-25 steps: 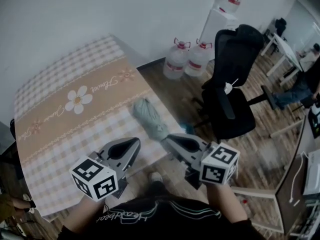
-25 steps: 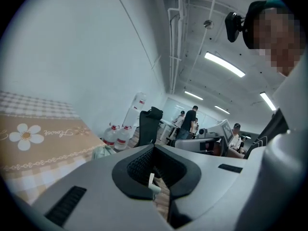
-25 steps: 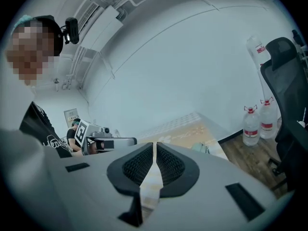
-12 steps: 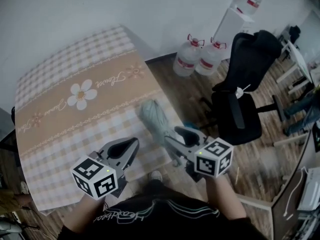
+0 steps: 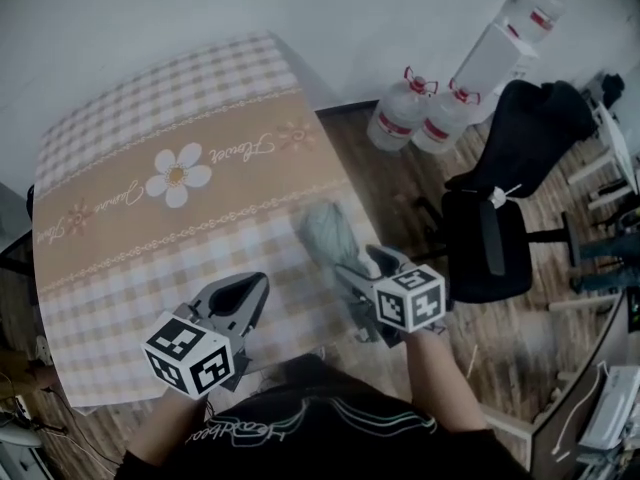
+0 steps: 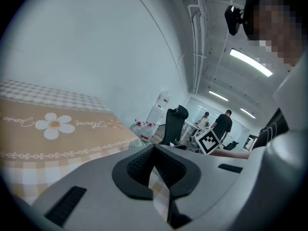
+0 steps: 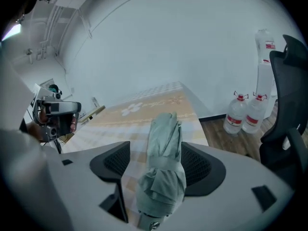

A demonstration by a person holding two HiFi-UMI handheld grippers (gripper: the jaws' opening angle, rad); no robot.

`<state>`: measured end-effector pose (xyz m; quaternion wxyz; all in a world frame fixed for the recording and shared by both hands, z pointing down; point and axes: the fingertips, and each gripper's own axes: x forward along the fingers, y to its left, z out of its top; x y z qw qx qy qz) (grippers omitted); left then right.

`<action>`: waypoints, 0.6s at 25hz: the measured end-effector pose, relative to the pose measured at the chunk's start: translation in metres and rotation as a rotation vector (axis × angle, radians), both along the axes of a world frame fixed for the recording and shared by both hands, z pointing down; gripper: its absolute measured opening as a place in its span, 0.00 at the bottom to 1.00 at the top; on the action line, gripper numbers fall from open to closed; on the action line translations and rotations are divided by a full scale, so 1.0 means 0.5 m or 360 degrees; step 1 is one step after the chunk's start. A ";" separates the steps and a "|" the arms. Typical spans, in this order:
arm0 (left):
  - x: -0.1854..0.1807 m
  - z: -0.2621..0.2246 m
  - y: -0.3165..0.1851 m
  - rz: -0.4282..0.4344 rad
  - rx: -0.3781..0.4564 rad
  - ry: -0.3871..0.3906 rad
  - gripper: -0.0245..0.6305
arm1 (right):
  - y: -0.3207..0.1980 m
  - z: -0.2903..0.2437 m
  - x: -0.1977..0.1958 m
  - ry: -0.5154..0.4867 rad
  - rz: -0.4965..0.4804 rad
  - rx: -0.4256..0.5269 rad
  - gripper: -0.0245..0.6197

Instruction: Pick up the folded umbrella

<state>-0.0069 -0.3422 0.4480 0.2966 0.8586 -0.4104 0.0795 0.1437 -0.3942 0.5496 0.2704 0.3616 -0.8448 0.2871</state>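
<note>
A table (image 5: 110,278) takes the left part of the head view. It is covered with a checked cloth, and a tan band with a white flower (image 5: 178,175) and some script runs across the cloth.

Over the near edge of the table, at the left, is the left gripper (image 5: 262,282). Its marker cube (image 5: 190,354) is toward the person. In the left gripper view its two jaws meet at the tips and only a thin slit remains behind them, where the cloth shows through. It is clenched and holds nothing.

To the right of it, the folded umbrella (image 5: 325,233) lies on the cloth at the right edge of the table, near the corner closest to the person. It is pale grey-green, and a strap of the same colour is wound around its middle.

The right gripper (image 5: 364,261) is tilted downward at the near end of the umbrella. In the right gripper view its jaws stand wide and have just been opening. The umbrella lies lengthwise between the two dark pads, with cloth showing in the gap at the left pad. The gripper is released and does not grasp the umbrella.

Further right, on the wooden floor (image 5: 400,193), two large water bottles (image 5: 420,123) stand by the wall, just beside a white water dispenser (image 5: 493,56). A black office chair (image 5: 500,218) stands at the right of them.
</note>
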 end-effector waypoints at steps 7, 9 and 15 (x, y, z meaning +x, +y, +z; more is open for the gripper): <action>-0.025 0.025 -0.019 -0.0082 -0.0040 0.0015 0.03 | -0.020 0.072 -0.004 0.0149 0.0001 -0.0075 0.56; -0.027 0.030 -0.021 -0.0081 -0.0048 0.0015 0.03 | -0.022 0.086 -0.008 0.0193 -0.0010 -0.0091 0.56; -0.032 0.035 -0.026 -0.0078 -0.0062 0.0036 0.03 | -0.026 0.124 -0.015 0.0289 -0.0003 -0.0155 0.56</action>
